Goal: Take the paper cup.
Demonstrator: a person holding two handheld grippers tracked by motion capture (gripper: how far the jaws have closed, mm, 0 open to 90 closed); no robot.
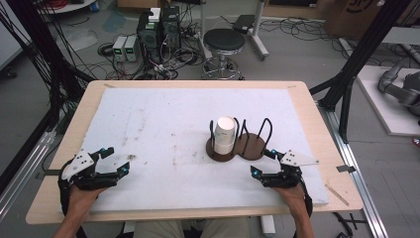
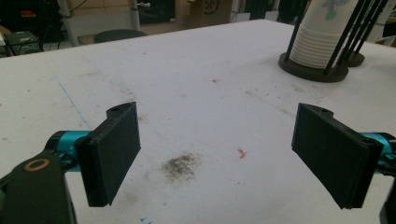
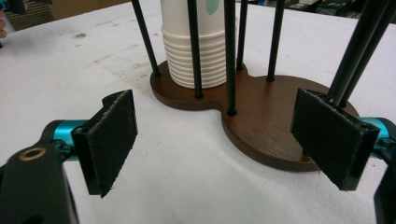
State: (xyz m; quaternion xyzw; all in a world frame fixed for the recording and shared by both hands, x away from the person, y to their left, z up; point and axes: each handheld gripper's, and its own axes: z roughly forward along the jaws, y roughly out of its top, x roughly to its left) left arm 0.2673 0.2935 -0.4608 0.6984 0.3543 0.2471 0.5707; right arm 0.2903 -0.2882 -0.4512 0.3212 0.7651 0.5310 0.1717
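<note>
cup stack (image 1: 225,135) sits just ahead-left of your right gripper (image 1: 263,162).
both your grippers are released, left gripper (image 1: 115,159) well apart.

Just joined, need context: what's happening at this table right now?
A person sits at the table with a two-jaw tool in each hand. Both the left tool and the right tool are open and hold nothing, resting near the front edge. The right one is close to a brown two-bay cup holder, one bay holding a stack of white paper cups, the other empty. Nothing is being gripped yet.
</note>
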